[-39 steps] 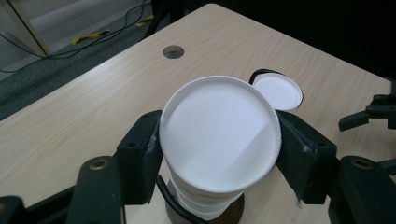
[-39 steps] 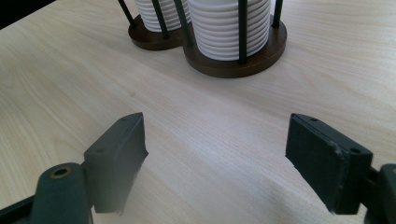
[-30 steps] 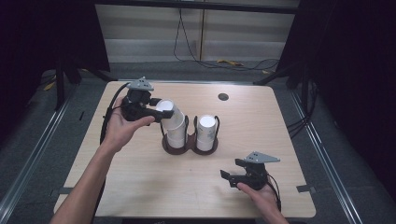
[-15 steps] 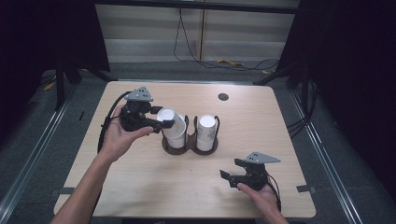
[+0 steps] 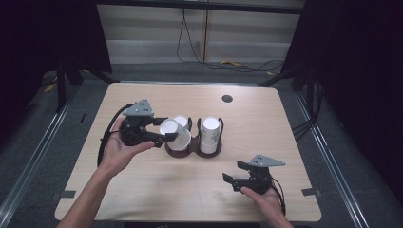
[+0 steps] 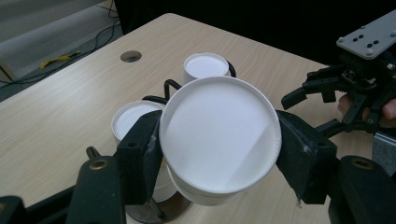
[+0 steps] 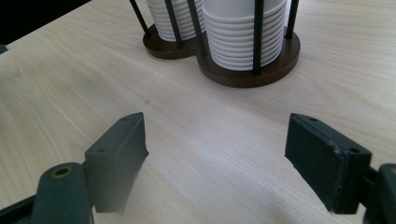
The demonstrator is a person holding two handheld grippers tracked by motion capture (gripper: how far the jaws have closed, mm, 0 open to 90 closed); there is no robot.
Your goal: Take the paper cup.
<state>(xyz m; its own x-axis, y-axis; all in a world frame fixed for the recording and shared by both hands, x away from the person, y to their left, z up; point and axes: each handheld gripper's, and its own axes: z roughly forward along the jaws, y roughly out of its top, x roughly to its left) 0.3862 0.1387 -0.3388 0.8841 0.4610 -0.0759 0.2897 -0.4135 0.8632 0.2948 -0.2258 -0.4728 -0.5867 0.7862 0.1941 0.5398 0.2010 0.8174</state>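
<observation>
- The left tool (image 5: 160,130) grips a white paper cup (image 5: 175,134) by its sides, tilted, closed bottom facing the left gripper view.
- The cup hangs over the left stack in the cup holder (image 5: 192,148) near the counter's (image 5: 285,123) middle; whether it touches that stack is hard to tell.
- The right tool (image 5: 231,176) sits low near the counter's front edge, jaws wide apart with nothing between them.
</observation>
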